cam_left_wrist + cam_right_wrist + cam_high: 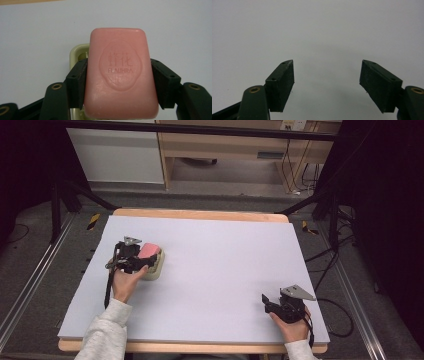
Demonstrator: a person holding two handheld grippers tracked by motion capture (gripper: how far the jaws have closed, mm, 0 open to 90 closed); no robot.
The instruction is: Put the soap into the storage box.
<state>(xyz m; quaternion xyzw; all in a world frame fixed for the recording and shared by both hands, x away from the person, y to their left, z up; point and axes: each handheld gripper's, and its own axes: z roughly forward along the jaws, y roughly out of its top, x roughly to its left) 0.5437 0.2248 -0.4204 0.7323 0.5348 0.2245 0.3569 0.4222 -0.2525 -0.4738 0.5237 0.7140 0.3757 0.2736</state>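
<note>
Firstly, at the left of the high view: the left gripper, black and two-jawed, carried in the person's left hand. Its jaws are closed onto the long sides of a pink rectangular bar of soap stamped with an oval emblem and lettering. The bar sits between both pads, held above a pale cream plastic soap dish.

Next, the dish itself: in the left gripper view one rounded corner of it shows behind and below the bar. Whether the soap touches the dish or hangs just clear of it cannot be told.

Centre: a pale lilac-grey table mat, bare, laid over a wooden table edge.

Lower right of the high view: the right gripper, held in the right hand, well apart from the soap. Its jaws stand wide apart with nothing between them, over the bare mat.

Risks, as judged: the bar looks smooth and waxy, so a light squeeze could let it slide out and drop beside the dish. Lowering it off-centre could tip or shove the light dish.
</note>
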